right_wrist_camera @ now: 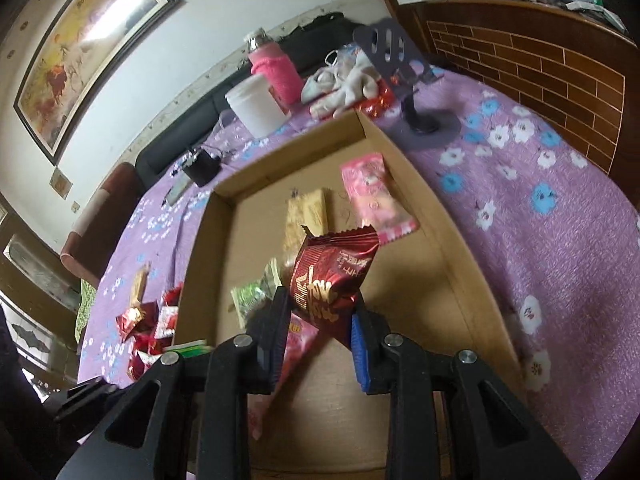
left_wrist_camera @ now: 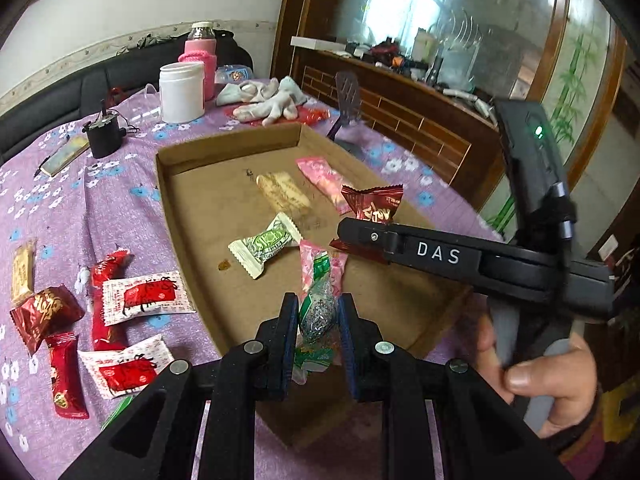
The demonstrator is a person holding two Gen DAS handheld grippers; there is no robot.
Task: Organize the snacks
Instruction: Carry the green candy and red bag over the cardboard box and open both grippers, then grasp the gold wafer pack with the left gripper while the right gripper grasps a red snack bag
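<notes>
My left gripper (left_wrist_camera: 318, 316) is shut on a green-and-clear snack packet (left_wrist_camera: 316, 308), with a pink wrapper (left_wrist_camera: 310, 252) pressed against it, over the near end of a shallow cardboard box (left_wrist_camera: 192, 184). My right gripper (left_wrist_camera: 340, 236) reaches in from the right, shut on a dark red packet (left_wrist_camera: 372, 204). In the right wrist view that red packet (right_wrist_camera: 332, 276) sticks up between the fingers of the gripper (right_wrist_camera: 320, 312) above the box (right_wrist_camera: 460, 264). A beige bar (left_wrist_camera: 284, 192), a pink packet (left_wrist_camera: 324, 180) and a green-white candy (left_wrist_camera: 264, 246) lie inside. Several red and white packets (left_wrist_camera: 140, 296) lie on the cloth to the left.
At the table's far side stand a white jar (left_wrist_camera: 181, 92), a pink-sleeved bottle (left_wrist_camera: 200, 56), crumpled gloves (left_wrist_camera: 268, 100), a purple stand (left_wrist_camera: 348, 100) and a small black device (left_wrist_camera: 104, 136). A person's hand (left_wrist_camera: 540, 380) grips the right gripper's handle. A wooden counter (left_wrist_camera: 420, 120) runs behind.
</notes>
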